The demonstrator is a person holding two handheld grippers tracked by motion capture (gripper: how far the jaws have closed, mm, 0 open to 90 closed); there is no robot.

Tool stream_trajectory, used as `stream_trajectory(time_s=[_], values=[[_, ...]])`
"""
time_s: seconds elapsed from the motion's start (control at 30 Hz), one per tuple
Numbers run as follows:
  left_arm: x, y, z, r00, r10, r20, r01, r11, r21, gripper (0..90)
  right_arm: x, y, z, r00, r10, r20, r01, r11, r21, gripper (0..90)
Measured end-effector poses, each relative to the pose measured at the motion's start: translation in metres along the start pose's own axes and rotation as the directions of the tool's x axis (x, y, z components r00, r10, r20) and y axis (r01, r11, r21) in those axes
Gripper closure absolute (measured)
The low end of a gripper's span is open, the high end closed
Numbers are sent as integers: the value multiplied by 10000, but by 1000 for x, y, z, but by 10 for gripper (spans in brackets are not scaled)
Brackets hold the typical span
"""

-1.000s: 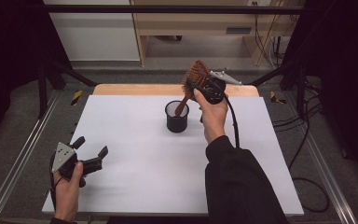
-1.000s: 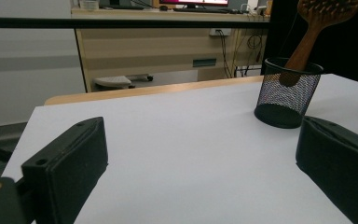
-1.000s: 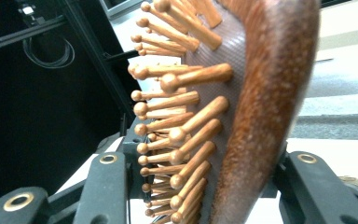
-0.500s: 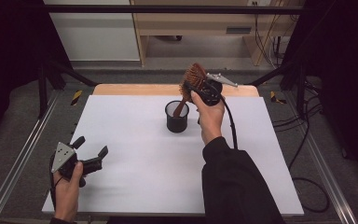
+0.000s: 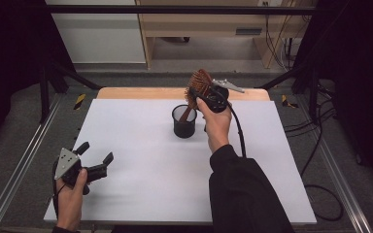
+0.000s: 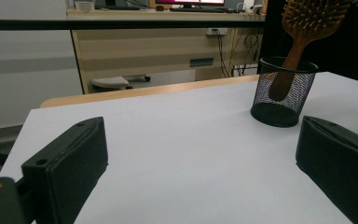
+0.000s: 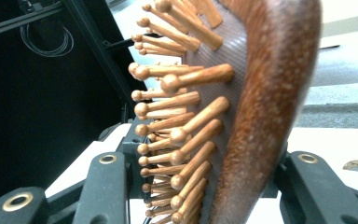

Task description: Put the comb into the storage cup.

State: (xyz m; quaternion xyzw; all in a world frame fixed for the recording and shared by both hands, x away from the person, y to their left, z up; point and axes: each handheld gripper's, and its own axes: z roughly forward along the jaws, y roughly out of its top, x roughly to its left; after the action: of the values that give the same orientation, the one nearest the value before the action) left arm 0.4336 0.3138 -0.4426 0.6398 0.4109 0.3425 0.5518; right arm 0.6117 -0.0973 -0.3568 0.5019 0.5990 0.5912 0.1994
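My right gripper (image 5: pixel 205 96) is up at the far middle of the bench, closed around the head of the brown wooden paddle hairbrush (image 5: pixel 197 87): in the right gripper view its two black jaws stand either side of the head, one at the peg-bristle face and one at the smooth curved back, narrowed to the thickness of the brush (image 7: pixel 242 107). I hold it by the head because the handle points down into the black wire-mesh cup (image 5: pixel 184 121), and I judge this grip keeps the handle free to slide in or out. In the left gripper view the handle end sits inside the cup (image 6: pixel 283 91), leaning against the rim, with the head well above it; whether it touches the bottom I cannot tell. The cup stands upright on the white bench top (image 5: pixel 150 160), slightly left of my right hand (image 5: pixel 217 127). My left gripper (image 5: pixel 93 162) waits near the left front corner, well apart from the cup, jaws spread wide and empty, aimed across the bench towards it.
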Motion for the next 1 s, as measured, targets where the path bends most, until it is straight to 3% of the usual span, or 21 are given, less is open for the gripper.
stream_trajectory(time_s=[1.0], values=[[0, 0, 0, 10000, -19, 35, 19, 10000, 38, 24, 4, -12, 12, 9999, 41, -96, -37, 9992, 404, 508]])
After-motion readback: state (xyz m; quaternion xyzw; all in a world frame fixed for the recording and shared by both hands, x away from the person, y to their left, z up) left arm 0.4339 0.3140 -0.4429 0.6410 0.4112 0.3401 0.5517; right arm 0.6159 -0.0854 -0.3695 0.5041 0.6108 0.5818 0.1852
